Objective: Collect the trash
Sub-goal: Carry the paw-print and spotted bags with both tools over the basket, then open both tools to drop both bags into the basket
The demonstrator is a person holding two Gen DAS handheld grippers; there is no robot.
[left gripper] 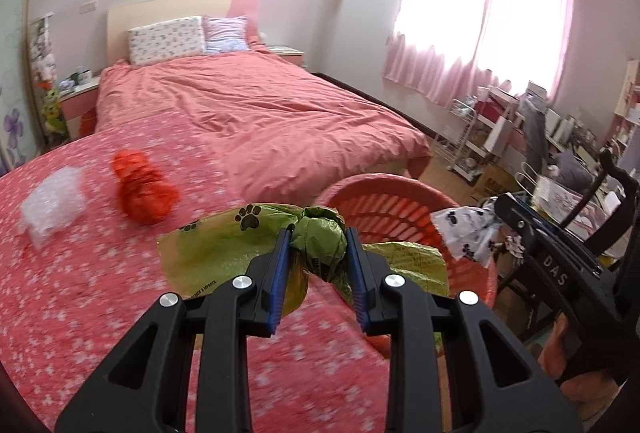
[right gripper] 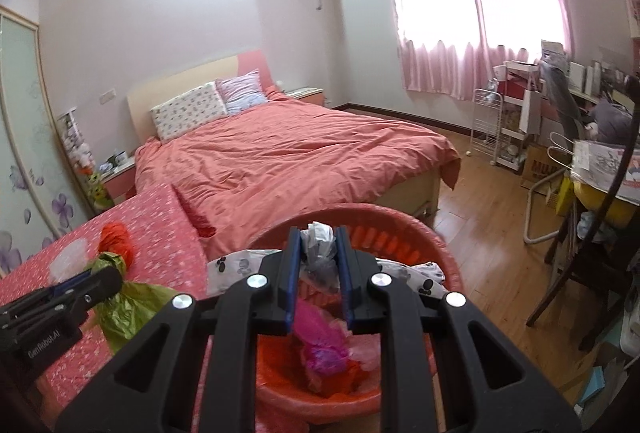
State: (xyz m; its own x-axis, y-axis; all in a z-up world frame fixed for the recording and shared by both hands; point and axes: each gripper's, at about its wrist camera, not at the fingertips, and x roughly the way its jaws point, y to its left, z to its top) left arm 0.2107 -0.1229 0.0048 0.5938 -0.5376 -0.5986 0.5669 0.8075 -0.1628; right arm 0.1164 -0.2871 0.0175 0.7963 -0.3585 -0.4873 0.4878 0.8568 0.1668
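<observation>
Both claws (apparently full): green bag [left gripper: 318, 237], white bag [right gripper: 318, 245].

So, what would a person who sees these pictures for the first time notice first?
Two tied bags held up close: the left gripper clamps a green paw-print bag above the pink flowered tabletop, and the right gripper holds a white paw-print bag over the red basket. Behind them is the bed.

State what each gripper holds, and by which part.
The left gripper pinches the green bag at its knot. The right gripper pinches the white paw-print bag at its bunched top, over the red basket.
</observation>
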